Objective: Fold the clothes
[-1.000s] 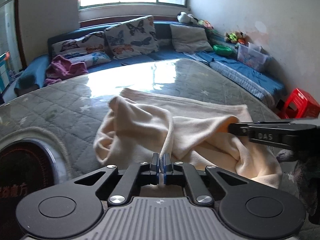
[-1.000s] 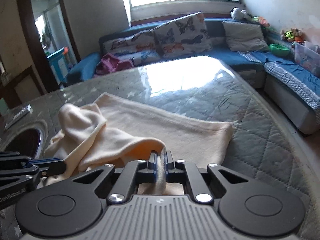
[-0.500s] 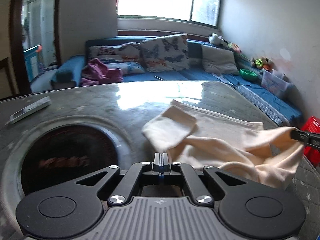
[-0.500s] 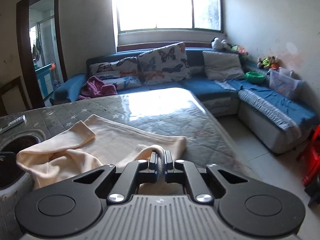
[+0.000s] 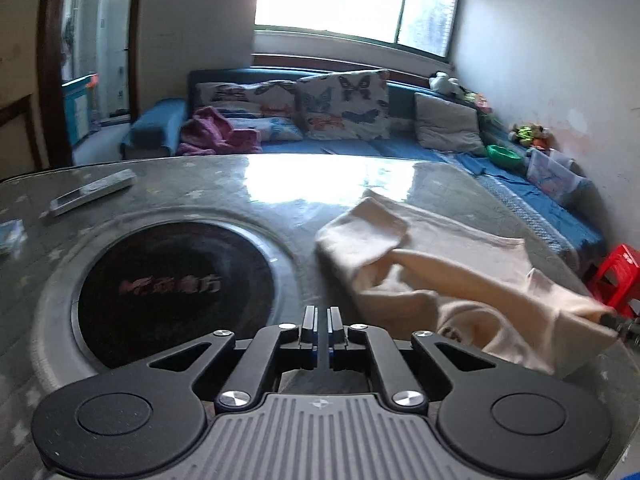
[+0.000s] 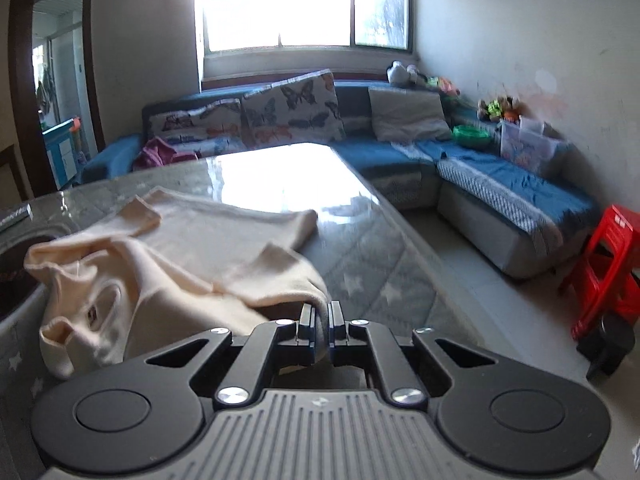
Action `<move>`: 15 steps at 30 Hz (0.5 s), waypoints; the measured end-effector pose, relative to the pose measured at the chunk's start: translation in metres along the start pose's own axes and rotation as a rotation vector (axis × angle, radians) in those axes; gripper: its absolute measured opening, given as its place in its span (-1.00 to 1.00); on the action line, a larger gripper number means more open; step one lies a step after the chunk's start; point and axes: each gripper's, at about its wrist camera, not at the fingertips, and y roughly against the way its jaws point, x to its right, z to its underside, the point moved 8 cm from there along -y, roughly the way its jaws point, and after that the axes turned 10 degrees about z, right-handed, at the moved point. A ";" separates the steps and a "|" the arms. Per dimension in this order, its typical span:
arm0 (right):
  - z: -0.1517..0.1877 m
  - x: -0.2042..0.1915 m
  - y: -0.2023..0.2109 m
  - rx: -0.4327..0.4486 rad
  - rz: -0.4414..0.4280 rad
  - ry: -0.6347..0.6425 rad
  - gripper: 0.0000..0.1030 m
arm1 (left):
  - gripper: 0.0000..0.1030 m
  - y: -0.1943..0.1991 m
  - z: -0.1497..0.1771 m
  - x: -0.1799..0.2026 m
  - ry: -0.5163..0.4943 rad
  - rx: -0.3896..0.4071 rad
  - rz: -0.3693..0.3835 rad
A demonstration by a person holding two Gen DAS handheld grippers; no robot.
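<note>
A cream garment [image 5: 460,276] lies crumpled on the grey quilted table [image 5: 312,192], its far part spread flat. In the right wrist view the cream garment [image 6: 192,256] lies to the left, with a label near its collar. My right gripper [image 6: 322,312] is shut on a fold of its near right edge. The right gripper's tip [image 5: 618,322] shows at the far right of the left wrist view, pulling the cloth taut. My left gripper [image 5: 321,316] is shut, with a thin gap and nothing between its fingers, left of the garment above the table.
A round black cooktop [image 5: 176,284] is set in the table at the left. A remote [image 5: 94,192] lies beyond it. A blue sofa [image 6: 500,184] with cushions wraps the far and right sides. A red stool [image 6: 600,264] stands on the floor at right.
My left gripper has let go of the garment and swung left over the cooktop. My right gripper has pulled its held edge back and to the right, stretching the cloth.
</note>
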 end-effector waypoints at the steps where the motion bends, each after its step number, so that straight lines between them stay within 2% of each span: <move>1: 0.004 0.001 -0.001 -0.009 0.000 -0.002 -0.89 | -0.46 -0.007 -0.002 0.002 0.001 -0.006 0.002; 3: 0.010 0.002 -0.003 -0.024 0.000 -0.009 -0.88 | -0.20 -0.023 -0.007 0.004 0.008 -0.019 0.004; 4: 0.012 0.002 -0.004 -0.032 -0.001 -0.015 -0.88 | -0.13 -0.030 -0.010 0.005 0.013 -0.026 0.006; 8: 0.019 0.003 -0.011 -0.059 -0.003 -0.030 -0.81 | -0.03 -0.059 -0.017 0.004 0.034 -0.053 0.010; 11: 0.021 0.003 -0.016 -0.077 -0.011 -0.045 -0.81 | -0.05 -0.077 -0.018 0.000 0.038 -0.073 0.005; 12: 0.022 0.003 -0.018 -0.081 -0.014 -0.046 -0.81 | -0.17 -0.081 -0.017 -0.002 0.045 -0.078 0.011; 13: 0.023 0.002 -0.019 -0.083 -0.018 -0.045 -0.81 | -0.62 -0.083 -0.015 -0.005 0.058 -0.081 0.019; 14: 0.023 0.002 -0.019 -0.082 -0.019 -0.042 -0.82 | -0.80 -0.085 -0.015 -0.009 0.073 -0.082 0.033; 15: 0.023 0.001 -0.019 -0.078 -0.019 -0.038 -0.83 | -0.84 -0.083 -0.014 -0.011 0.087 -0.075 0.051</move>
